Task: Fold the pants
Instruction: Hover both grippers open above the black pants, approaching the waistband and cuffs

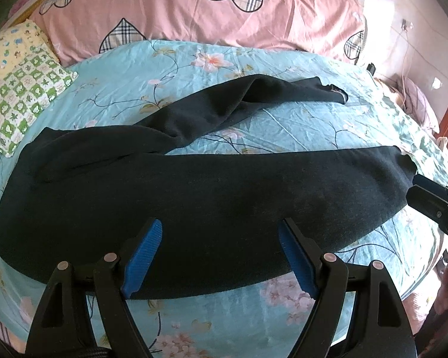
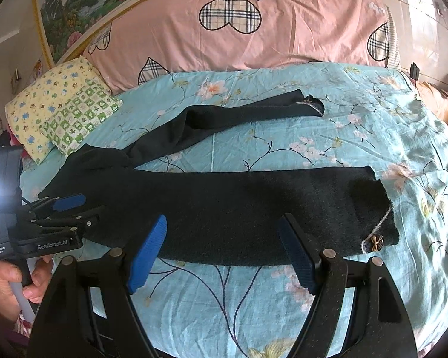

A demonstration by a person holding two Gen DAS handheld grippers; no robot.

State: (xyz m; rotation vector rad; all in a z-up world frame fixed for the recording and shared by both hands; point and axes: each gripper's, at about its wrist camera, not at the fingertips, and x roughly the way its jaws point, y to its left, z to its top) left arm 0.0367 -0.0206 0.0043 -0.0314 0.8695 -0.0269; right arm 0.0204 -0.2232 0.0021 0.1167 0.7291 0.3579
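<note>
A home bedroom: floral bedsheet, pink heart-print pillow, framed landscape painting.

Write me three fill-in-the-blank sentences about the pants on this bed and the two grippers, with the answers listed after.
1. The pants are ____ in colour.
2. They lie spread on a floral bedsheet whose ground colour is light ____.
3. The left gripper and the right gripper both have their jaws ____, holding nothing.
4. The big pink pillow is printed with plaid ____.

Missing words: black; blue; open; hearts

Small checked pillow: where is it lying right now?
The small checked pillow lies at the bed's far left in both wrist views, below the pink heart-print pillow, just beyond the pants and their waist end.
</note>
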